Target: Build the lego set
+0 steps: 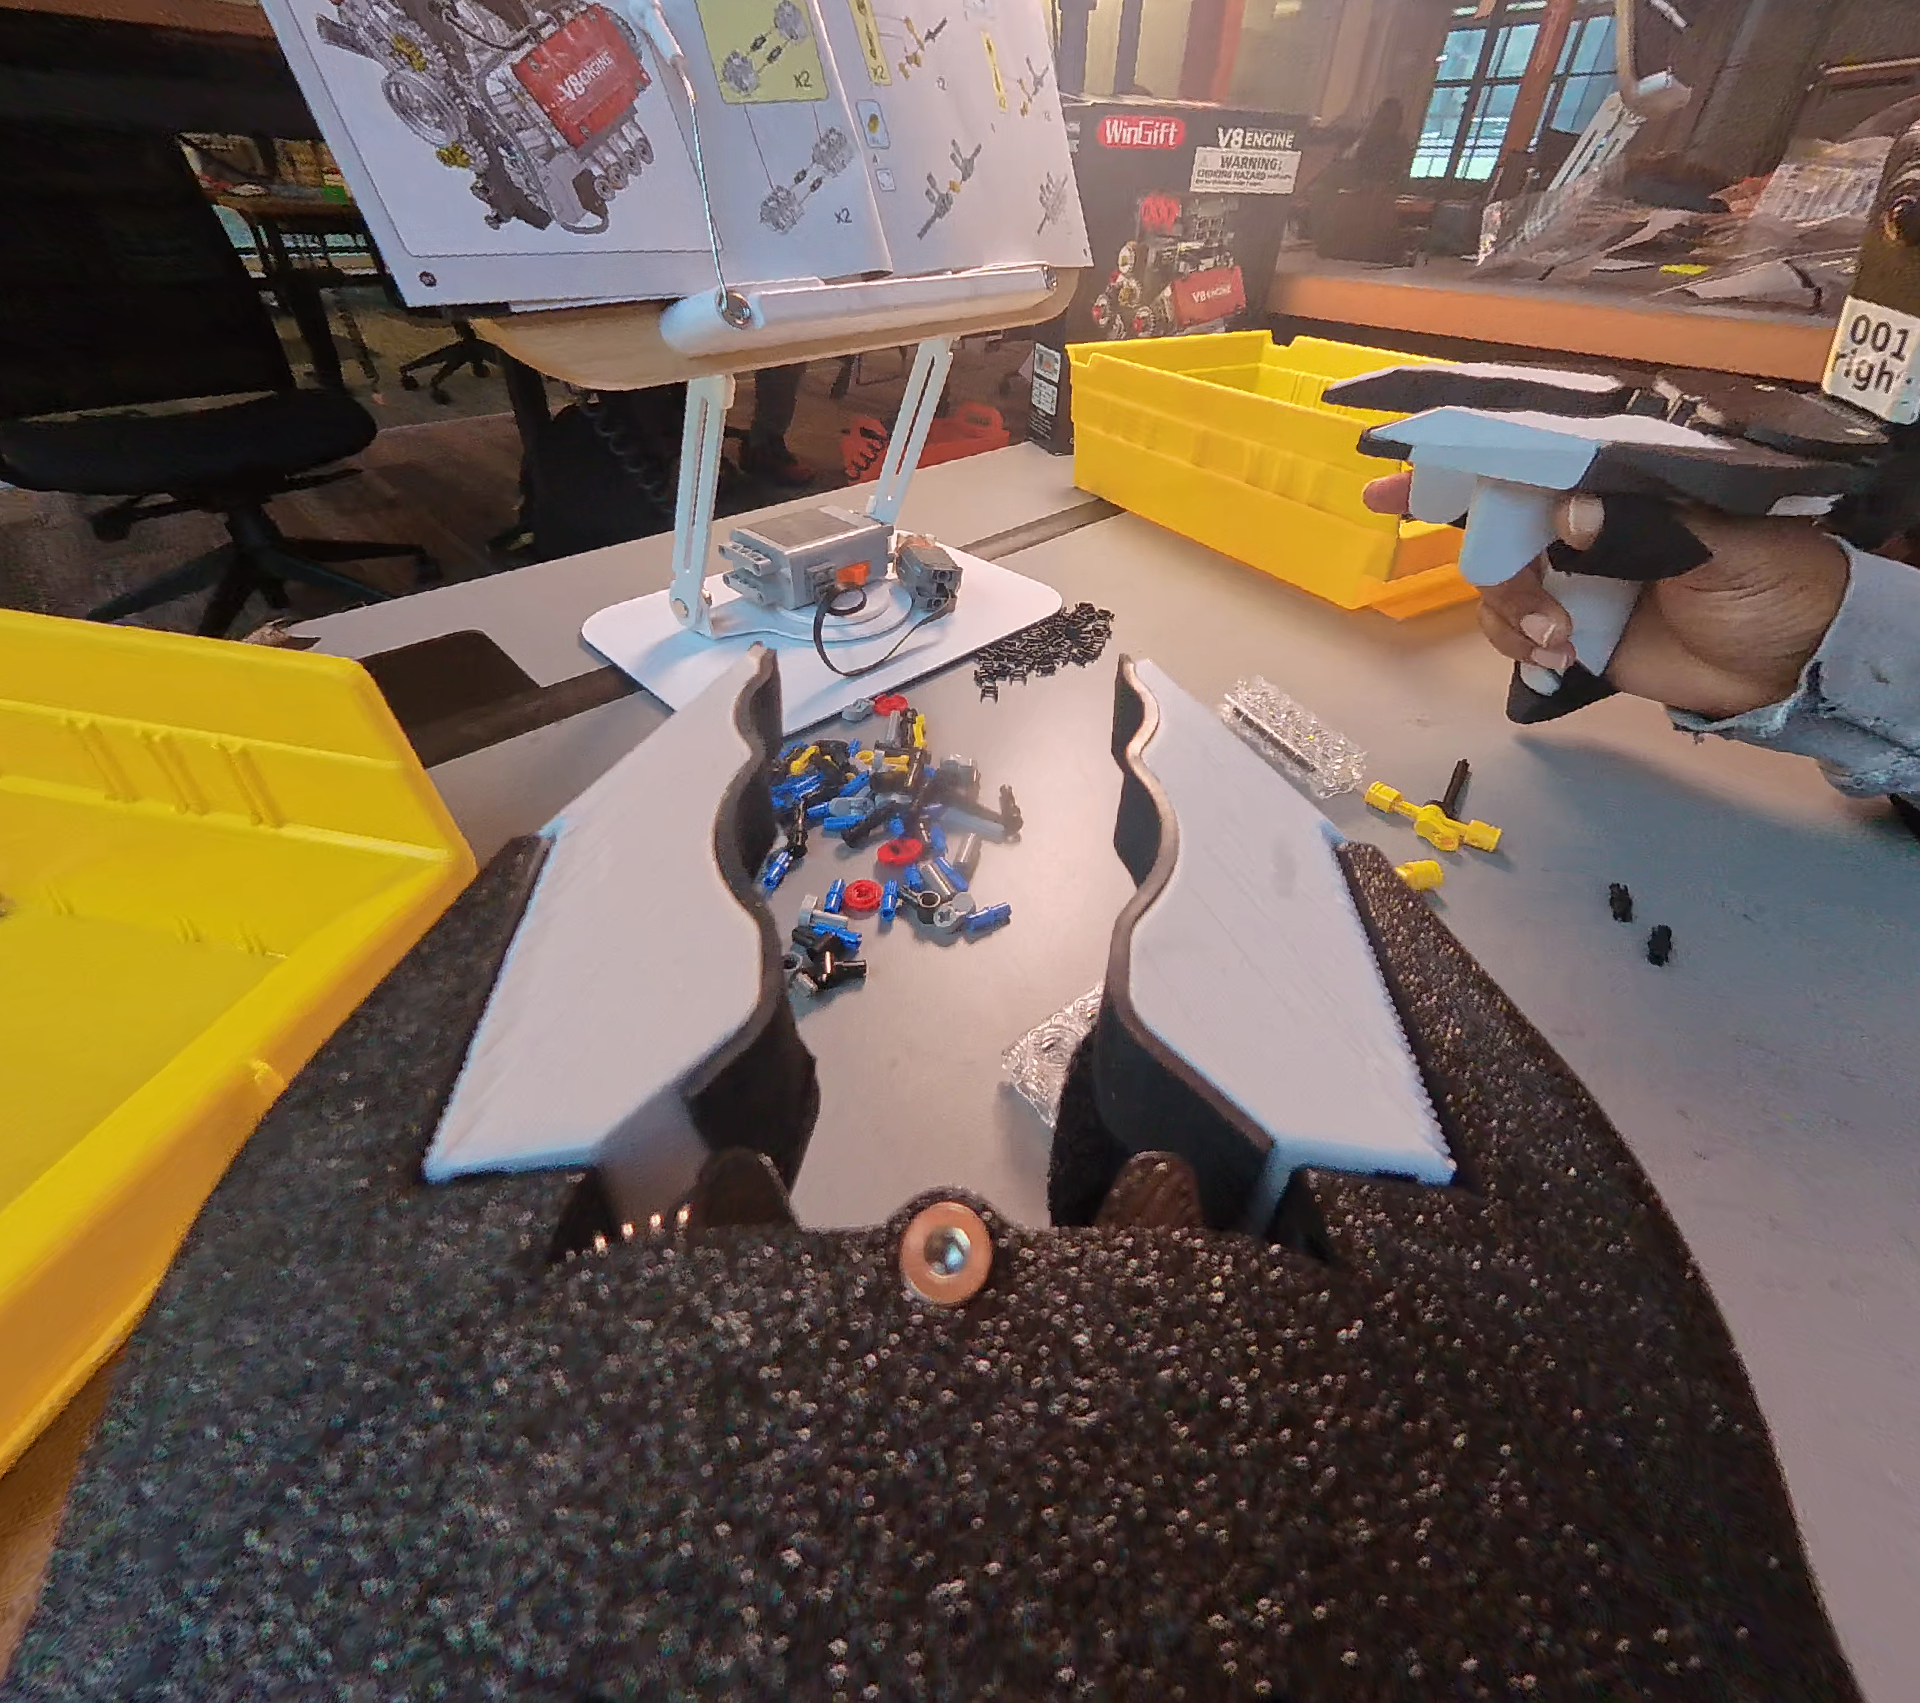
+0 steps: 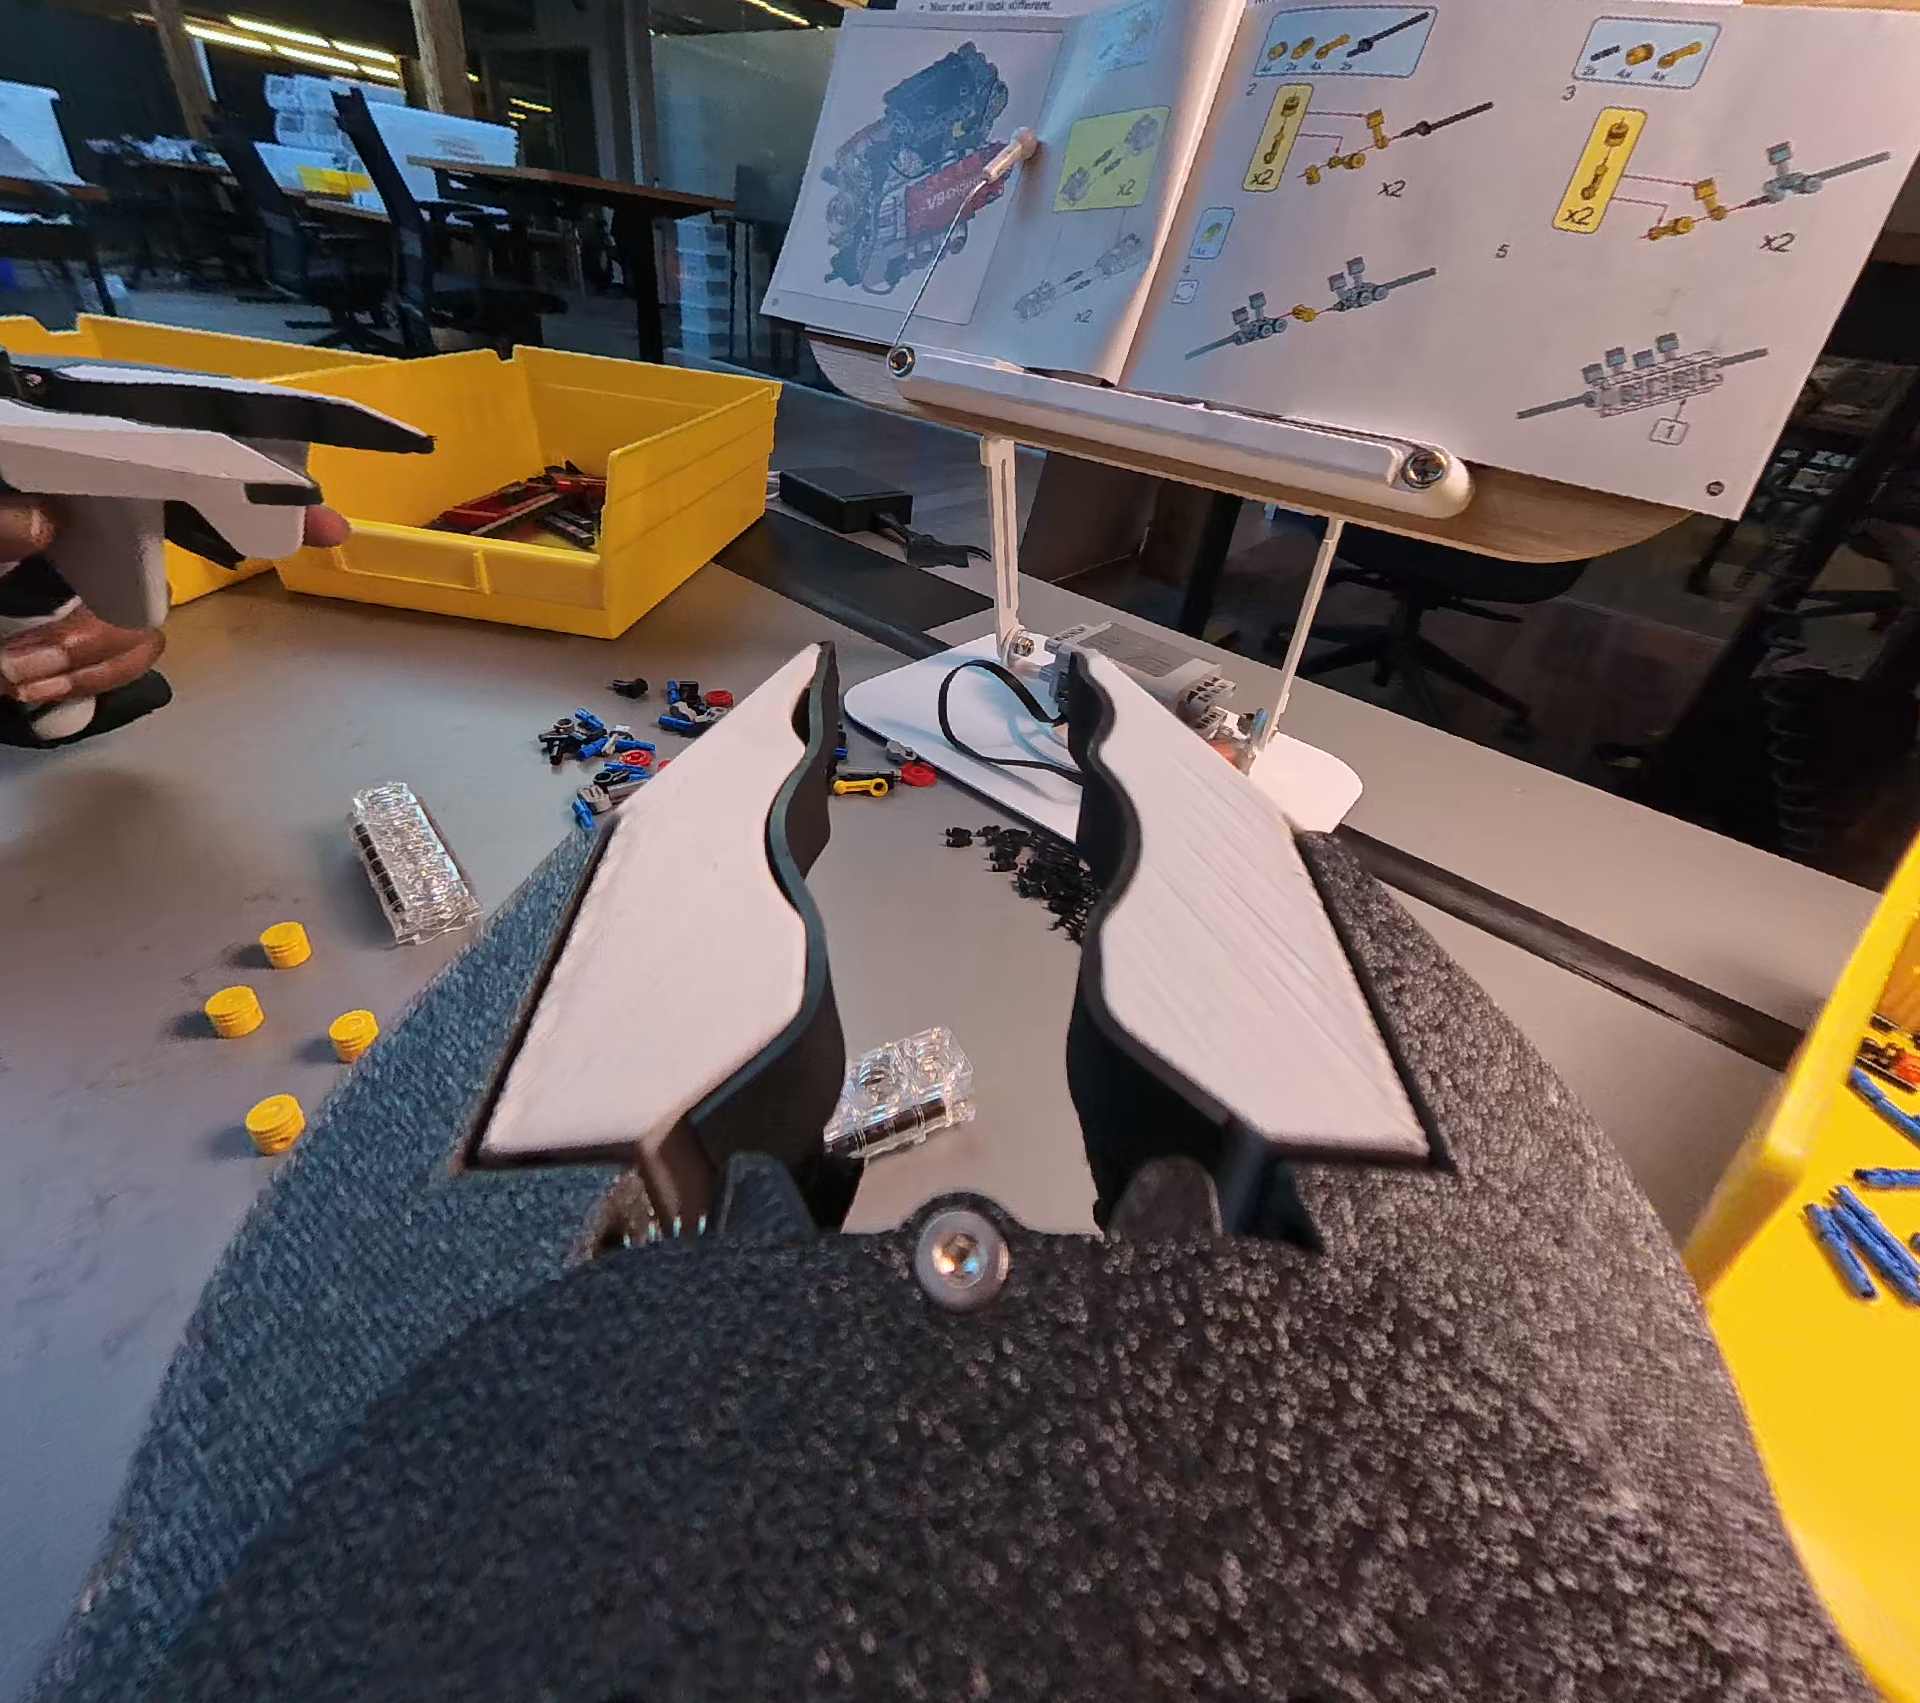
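glossy yellow plastic bin (image 2: 582, 552), clear shiny plastic brick (image 2: 904, 1094), matt grey smooth tabletop (image 1: 1558, 1082), paper booklet (image 1: 582, 74) upper left.

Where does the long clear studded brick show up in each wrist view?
Left wrist view: the long clear brick lies on the grey table right of centre, just beyond the right finger of the left tool.
Right wrist view: it lies left of centre, beside the left finger of the right tool, above the yellow round pieces.
Shared landmark: the white booklet stand behind the loose parts.
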The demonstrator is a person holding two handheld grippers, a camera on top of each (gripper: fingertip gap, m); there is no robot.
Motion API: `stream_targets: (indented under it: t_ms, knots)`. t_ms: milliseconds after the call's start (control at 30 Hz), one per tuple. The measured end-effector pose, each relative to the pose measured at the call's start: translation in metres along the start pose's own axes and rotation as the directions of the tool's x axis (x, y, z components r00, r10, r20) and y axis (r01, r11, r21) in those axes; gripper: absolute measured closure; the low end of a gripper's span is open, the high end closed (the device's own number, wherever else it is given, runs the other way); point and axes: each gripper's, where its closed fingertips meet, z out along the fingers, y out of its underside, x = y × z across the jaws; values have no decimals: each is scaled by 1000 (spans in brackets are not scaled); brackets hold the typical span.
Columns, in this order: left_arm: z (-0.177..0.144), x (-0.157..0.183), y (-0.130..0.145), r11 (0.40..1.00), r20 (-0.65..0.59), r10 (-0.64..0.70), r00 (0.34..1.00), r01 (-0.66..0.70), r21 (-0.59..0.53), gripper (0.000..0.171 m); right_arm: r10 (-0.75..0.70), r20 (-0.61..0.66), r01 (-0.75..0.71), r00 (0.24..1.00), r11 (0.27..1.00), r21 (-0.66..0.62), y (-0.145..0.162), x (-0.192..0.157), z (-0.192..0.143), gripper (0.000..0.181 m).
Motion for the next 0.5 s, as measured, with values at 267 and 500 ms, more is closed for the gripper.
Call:
stream_targets:
  t_ms: [267, 500]
  knots:
    - [0, -7, 4, 1000, 69, 21, 997, -20, -11, 111, -3, -43, 3, 999, 1000, 9, -1, 5, -1, 137]
    - [3, -5, 10, 998, 69, 40, 997, -37, -41, 115, -2, -52, 2, 999, 1000, 1, 0, 7, -2, 137]
